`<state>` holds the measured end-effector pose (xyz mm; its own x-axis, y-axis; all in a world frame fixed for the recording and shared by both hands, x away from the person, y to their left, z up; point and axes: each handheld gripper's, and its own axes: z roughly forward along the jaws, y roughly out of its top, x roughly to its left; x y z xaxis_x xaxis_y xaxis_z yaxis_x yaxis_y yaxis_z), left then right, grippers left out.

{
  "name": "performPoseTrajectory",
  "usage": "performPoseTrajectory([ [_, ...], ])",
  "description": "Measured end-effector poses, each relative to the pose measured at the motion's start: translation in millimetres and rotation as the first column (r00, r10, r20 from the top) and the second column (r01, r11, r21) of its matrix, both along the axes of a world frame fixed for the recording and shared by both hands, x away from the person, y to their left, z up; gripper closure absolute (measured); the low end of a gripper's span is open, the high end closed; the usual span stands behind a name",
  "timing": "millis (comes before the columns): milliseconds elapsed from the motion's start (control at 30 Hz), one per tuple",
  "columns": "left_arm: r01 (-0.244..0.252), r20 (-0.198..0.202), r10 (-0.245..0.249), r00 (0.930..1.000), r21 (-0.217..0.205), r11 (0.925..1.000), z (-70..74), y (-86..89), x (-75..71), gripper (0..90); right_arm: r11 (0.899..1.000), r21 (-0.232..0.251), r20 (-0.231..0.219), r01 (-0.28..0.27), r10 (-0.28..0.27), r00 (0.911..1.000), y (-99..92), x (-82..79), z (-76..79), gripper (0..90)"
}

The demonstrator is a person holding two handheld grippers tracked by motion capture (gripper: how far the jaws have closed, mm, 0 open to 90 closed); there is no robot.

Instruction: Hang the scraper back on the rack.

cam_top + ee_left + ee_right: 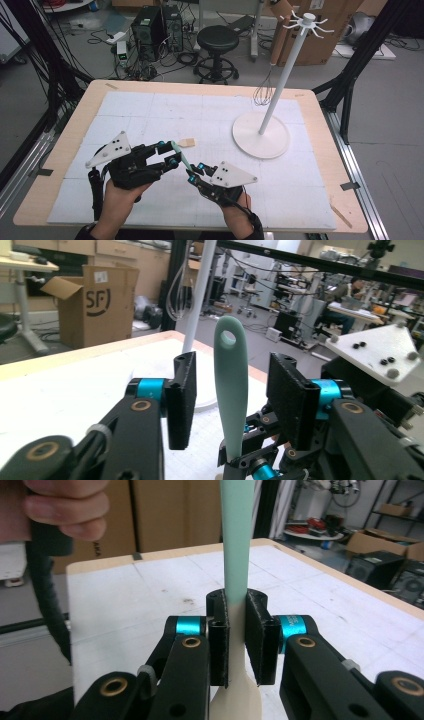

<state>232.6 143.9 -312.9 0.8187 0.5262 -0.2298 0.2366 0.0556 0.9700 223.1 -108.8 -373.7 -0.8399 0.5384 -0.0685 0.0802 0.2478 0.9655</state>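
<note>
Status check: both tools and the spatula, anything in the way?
Right tool shut on the spatula. Left tool open, handle between its pads, untouched. White hook stand with hanging whisk stands apart. Nothing blocking.

The spatula (231, 390) has a mint-green handle and what looks like a cream blade. Both grippers are black with cyan fittings. The stand (261, 135) is white.

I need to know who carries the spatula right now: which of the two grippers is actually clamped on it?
The right gripper: its pads press the spatula near the blade. The left gripper only straddles the mint handle, with gaps at both pads.
</note>
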Motion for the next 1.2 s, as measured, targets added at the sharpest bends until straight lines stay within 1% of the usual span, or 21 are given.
performPoseTrajectory([
  [33,0.001,-0.008,-0.001,1.0,-0.005,1.0,0.1,-0.1,0.3,58.9,1.0,0.0,0.001,0.0,0.0,1.0,-0.1,0.3,0.0,80.8],
  [133,0.005,-0.016,-0.005,0.9999,-0.007,1.0,0.4,-1.0,1.5,62.8,1.0,-0.002,0.008,0.004,-0.004,1.0,0.5,-0.3,0.4,80.8],
  [200,0.013,-0.022,-0.013,0.9997,-0.009,0.9999,0.5,-1.9,1.7,66.4,1.0,-0.007,0.006,0.003,-0.002,1.0,1.7,-1.2,0.5,80.7],
  [300,0.016,-0.023,-0.017,0.9996,-0.006,0.9998,0.5,-2.8,1.6,74.2,1.0,-0.015,0.006,-0.001,0.001,1.0,2.6,-0.8,-0.3,80.7],
  [400,0.018,-0.03,-0.019,0.9994,-0.011,0.9998,0.8,-2.1,1.8,74.9,1.0,-0.013,0.003,-0.005,0.005,1.0,2.3,-1.5,-0.3,80.6],
  [500,0.031,-0.023,-0.031,0.9992,-0.011,0.9995,1.2,-1.4,0.9,75.4,1.0,-0.003,-0.001,-0.016,0.016,0.9999,1.3,-2.5,-0.1,80.3],
  [633,0.061,-0.019,-0.061,0.9979,-0.024,0.9979,1.6,-0.3,0.4,75.8,0.998,0.017,-0.011,-0.056,0.056,0.9984,-2.9,-1.0,0.4,79.2],
  [667,0.074,-0.019,-0.075,0.997,-0.024,0.997,1.5,-0.2,0.6,75.9,0.997,0.028,-0.017,-0.069,0.069,0.9975,-4.2,-0.7,0.7,77.8],
  [733,0.105,-0.011,-0.105,0.9944,-0.025,0.9942,1.0,-1.0,0.2,76.2,0.993,0.059,-0.034,-0.1,0.103,0.9942,-7.4,0.5,2.6,71.3],
  [767,0.124,-0.006,-0.124,0.9923,-0.022,0.9921,0.9,-1.5,-0.2,76.3,0.99,0.069,-0.042,-0.119,0.122,0.9916,-8.9,1.5,3.5,69.8],
  [833,0.157,-0.001,-0.157,0.9875,-0.023,0.9873,0.5,-2.4,-1.0,76.9,0.98,0.097,-0.048,-0.175,0.18,0.9825,-11.8,3.2,5.4,65.8],
  [867,0.174,0.005,-0.174,0.9847,-0.024,0.9844,0.4,-2.4,-1.5,77.7,0.972,0.117,-0.055,-0.205,0.213,0.9756,-13.5,3.9,6.3,63.1],
  [900,0.189,0.013,-0.189,0.9819,-0.025,0.9817,0.5,-2.3,-2.0,81.4,0.962,0.138,-0.062,-0.236,0.246,0.9672,-15.2,4.8,7.3,60.4],
  [933,0.211,0.015,-0.21,0.9776,-0.029,0.9772,0.5,-2.1,-2.1,82.0,0.951,0.155,-0.059,-0.267,0.278,0.9587,-17.2,6.1,8.4,59.4],
  [967,0.225,0.013,-0.225,0.9743,-0.031,0.9738,0.4,-1.8,-2.2,82.0,0.937,0.173,-0.059,-0.303,0.317,0.9467,-19.2,7.4,9.4,58.6],
  [1000,0.232,0.009,-0.232,0.9727,-0.031,0.9722,0.6,-1.8,-2.6,82.1,0.923,0.194,-0.062,-0.334,0.351,0.9343,-21.4,9.3,10.0,58.8],
  [1033,0.233,0.012,-0.233,0.9725,-0.028,0.9721,0.6,-1.7,-2.8,82.1,0.91,0.213,-0.074,-0.355,0.377,0.9231,-23.4,11.8,10.3,59.9],
  [1067,0.24,0.012,-0.24,0.9708,-0.027,0.9704,0.4,-2.0,-3.0,82.1,0.901,0.224,-0.083,-0.372,0.397,0.9139,-24.3,14.1,10.1,61.5],
  [1133,0.251,0.02,-0.25,0.968,-0.035,0.9674,0.5,-2.1,-3.3,82.1,0.883,0.248,-0.112,-0.398,0.434,0.8939,-25.1,18.7,8.0,61.3],
  [1167,0.264,0.023,-0.263,0.9645,-0.045,0.9636,0.5,-2.1,-3.5,82.1,0.871,0.256,-0.116,-0.419,0.458,0.8815,-24.4,19.7,7.0,61.6],
  [1200,0.275,0.025,-0.274,0.9614,-0.054,0.9599,0.6,-2.1,-3.6,82.1,0.864,0.258,-0.12,-0.433,0.473,0.8728,-23.1,19.7,6.0,61.9],
])
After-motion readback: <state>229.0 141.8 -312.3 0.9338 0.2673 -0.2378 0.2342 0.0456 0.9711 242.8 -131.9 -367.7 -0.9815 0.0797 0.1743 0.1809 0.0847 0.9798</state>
